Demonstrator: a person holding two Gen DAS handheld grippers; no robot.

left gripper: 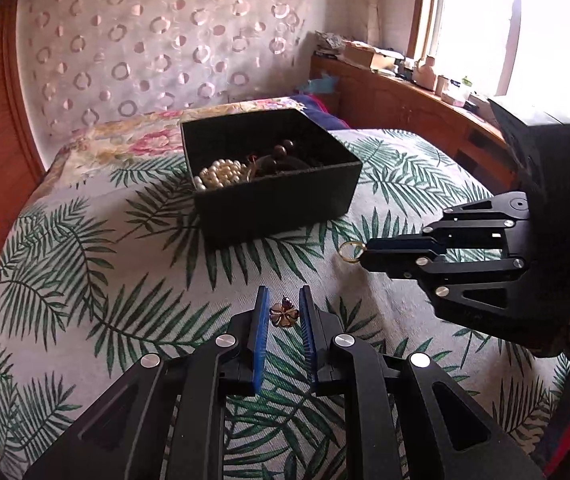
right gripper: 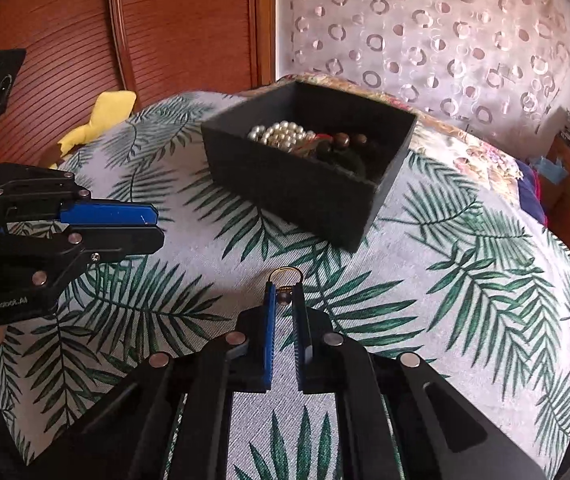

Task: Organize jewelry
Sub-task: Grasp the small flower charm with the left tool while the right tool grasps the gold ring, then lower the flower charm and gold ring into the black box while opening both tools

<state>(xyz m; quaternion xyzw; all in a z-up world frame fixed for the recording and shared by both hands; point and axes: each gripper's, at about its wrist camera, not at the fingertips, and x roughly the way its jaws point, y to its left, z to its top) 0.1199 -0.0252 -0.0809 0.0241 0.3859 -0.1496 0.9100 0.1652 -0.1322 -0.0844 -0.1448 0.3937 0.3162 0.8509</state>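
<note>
White "GenRobot.AI" lettering – left hand-held gripper (right gripper: 153, 224)

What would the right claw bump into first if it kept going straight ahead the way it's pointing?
Probably the black box. The right claw, gripping a gold ring, points across bare leaf-print bedspread toward the box's near corner, though depth is hard to judge.

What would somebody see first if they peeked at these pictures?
Probably the black box in the middle of the leafy bedspread, with white pearls piled inside. Next, the right tool pinching a gold ring near the box, and the left tool around a small flower-shaped piece.
</note>
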